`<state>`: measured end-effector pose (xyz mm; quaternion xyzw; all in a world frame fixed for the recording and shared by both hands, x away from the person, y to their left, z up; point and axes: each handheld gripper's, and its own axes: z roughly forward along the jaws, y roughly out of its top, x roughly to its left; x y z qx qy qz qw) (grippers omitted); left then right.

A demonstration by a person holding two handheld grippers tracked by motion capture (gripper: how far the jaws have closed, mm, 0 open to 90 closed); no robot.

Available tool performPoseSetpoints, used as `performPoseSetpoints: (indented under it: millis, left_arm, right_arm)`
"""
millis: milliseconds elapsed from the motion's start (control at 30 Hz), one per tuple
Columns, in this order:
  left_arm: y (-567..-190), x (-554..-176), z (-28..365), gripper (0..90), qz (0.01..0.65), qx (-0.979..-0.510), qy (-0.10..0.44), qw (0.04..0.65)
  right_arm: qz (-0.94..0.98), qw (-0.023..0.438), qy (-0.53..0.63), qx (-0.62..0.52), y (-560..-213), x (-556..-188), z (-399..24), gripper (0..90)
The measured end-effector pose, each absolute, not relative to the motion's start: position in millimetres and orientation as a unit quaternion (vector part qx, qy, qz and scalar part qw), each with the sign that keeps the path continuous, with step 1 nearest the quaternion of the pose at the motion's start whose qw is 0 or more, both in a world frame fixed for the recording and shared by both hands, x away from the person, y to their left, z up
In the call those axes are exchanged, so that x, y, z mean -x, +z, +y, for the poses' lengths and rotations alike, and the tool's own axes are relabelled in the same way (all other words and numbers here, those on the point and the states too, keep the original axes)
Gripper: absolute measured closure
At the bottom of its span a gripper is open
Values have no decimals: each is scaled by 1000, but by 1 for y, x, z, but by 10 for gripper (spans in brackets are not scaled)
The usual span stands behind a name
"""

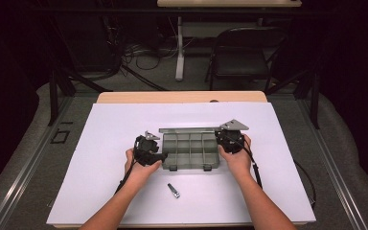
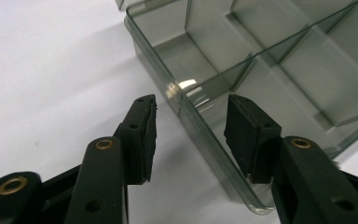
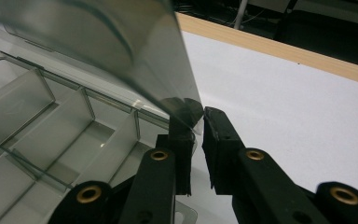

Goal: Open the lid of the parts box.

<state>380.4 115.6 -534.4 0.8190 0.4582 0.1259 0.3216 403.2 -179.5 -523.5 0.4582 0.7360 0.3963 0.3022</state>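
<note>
Material: clear grey-tinted plastic forms the compartment box [image 1: 190, 149], which is seen in the high view at the middle of the white sheet [image 1: 105, 143], between the 2 hands.
Lid: the lid [image 3: 121, 51] is raised on its far hinge edge; its corner is seen in the right gripper view just above the pads.
Right gripper: the right gripper [image 3: 197, 135] is closed on the lid corner, with the thin plastic pinched between its 2 black jaws.
Left gripper: the left gripper [image 2: 191, 135] has its jaws apart and straddling the box's side wall [image 2: 200, 135], 1 pad outside and 1 over a compartment; no pad is seen pressing on the wall.
Loose part: a small bolt [image 1: 173, 190] lies on the sheet, near the front of the box and apart from both hands.
Step in hand (judged): the box is being steadied while the lid is held open.
How it is done well: the left jaws should be lowered squarely over the wall before being closed, so the thin wall is not bent.
Care point: the lid corner should be kept lightly pinched, since a hard twist could strain the hinge.
Divider check: the dividers [image 2: 279, 51] should be left untouched.
</note>
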Motion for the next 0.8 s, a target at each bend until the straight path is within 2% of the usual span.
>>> performPoseSetpoints:
  millis: [167, 533, 800]
  left_arm:
    - [-541, -382, 112, 526, 460, -821, 122, 316]
    - [-551, -384, 105, 612, 460, -823, 123, 309]
    - [-551, -382, 105, 620, 458, -824, 128, 309]
  right_arm:
    - [736, 302, 396, -459, -523, -403, -179, 820]
    - [734, 301, 399, -460, -524, -404, -180, 819]
    - [723, 299, 408, -471, -526, -405, -179, 819]
